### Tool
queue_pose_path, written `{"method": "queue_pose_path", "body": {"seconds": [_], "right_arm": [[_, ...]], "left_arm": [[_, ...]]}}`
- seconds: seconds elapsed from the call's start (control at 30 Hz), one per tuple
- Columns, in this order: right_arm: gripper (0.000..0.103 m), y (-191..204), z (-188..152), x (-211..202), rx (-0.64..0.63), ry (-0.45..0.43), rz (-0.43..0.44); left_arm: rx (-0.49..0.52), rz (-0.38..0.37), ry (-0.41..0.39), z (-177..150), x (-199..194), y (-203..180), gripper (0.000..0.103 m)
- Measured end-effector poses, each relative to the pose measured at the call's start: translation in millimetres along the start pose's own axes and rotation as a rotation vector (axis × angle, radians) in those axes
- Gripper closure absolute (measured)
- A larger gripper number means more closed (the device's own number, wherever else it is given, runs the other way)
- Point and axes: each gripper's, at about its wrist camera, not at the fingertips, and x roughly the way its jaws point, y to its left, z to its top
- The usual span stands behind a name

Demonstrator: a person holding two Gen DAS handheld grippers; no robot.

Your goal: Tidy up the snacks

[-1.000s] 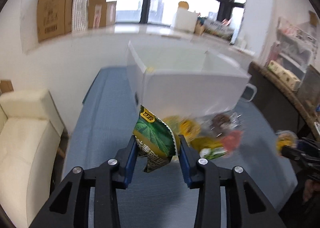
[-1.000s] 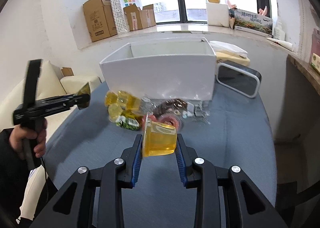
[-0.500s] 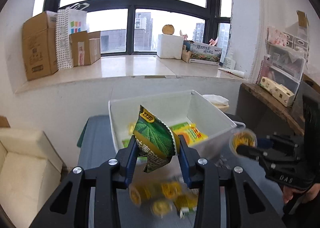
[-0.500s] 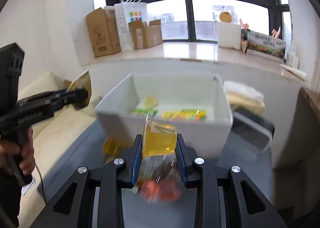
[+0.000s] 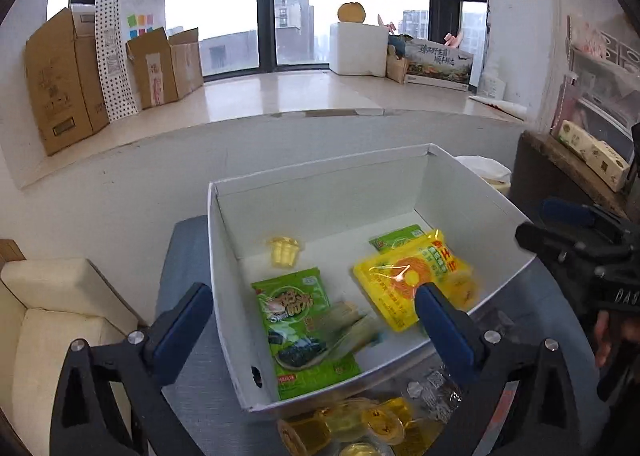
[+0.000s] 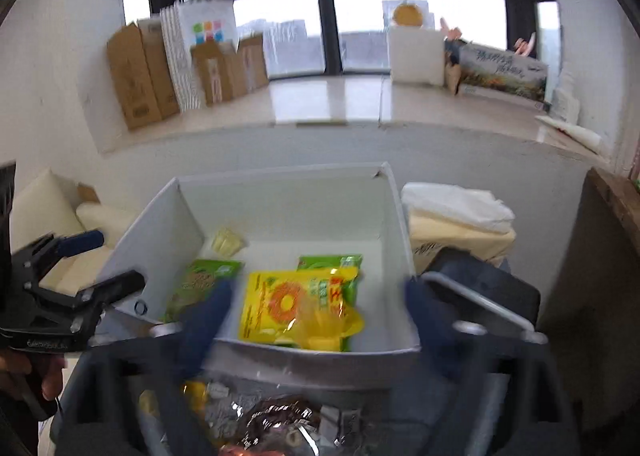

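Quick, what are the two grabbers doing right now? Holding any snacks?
Left gripper: open, holding nothing, above the white box.
Right gripper: open, holding nothing, above the same box.

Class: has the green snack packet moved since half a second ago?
Yes. It left the open left gripper and dropped into the white box, landing blurred.

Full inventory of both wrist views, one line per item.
bin: 1, white, on the blue table
green seaweed packs: at least 2, in bin
yellow pouch: 1, in bin, right side
jelly cups in bin: 1 clear yellow at back; a blurred one at front right
loose snacks: several, yellow and silver, table before bin
cardboard boxes: brown, windowsill
left gripper: open, empty, blue fingers
right gripper: open, empty, blurred
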Motion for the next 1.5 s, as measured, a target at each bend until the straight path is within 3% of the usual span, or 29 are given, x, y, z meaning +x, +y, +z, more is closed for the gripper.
{"method": "queue_pose_path", "body": {"seconds": [0.1,0.17,0.47,0.6,0.8,1.07,1.4,1.43,1.5], "right_arm": [[0.007,-7.4,-4.6,-5.3,0.022,-0.015,0.014],[0.000,-9.3,-9.1,-10.5,0.035,-0.022,0.019],[0.000,-3.5,-33.4,-46.0,0.041,-0.034,0.070],[0.000,-4.0,-58.2,-74.8,0.060,-0.057,0.085],[0.000,3.3,-102.7,-87.8,0.046,0.002,0.085],[0.000,19.6,-149.1,-62.0,0.016,0.130,0.105],[0.000,21.8,-149.7,-11.1,-0.052,0.197,0.129],[0.001,20.5,-149.3,-8.6,-0.056,0.194,0.140],[0.016,18.2,-149.0,-3.4,-0.064,0.200,0.151]], "left_arm": [[-0.007,-0.002,0.040,-4.7,3.9,1.0,0.000],[-0.007,0.018,0.031,-6.3,0.1,-0.4,0.000],[-0.013,-0.042,-0.032,-20.2,-45.4,-9.9,0.000],[-0.033,-0.071,-0.072,-40.5,-75.4,-14.0,0.000],[-0.050,-0.093,-0.093,-85.5,-105.3,-24.9,0.000],[-0.064,-0.083,-0.043,-137.7,-118.6,-35.5,0.000],[-0.097,-0.051,-0.010,-160.7,-124.1,-20.4,0.000],[-0.101,-0.052,-0.010,-161.2,-124.5,-18.4,0.000],[-0.111,-0.048,-0.009,-161.3,-124.4,-15.3,0.000]]}}
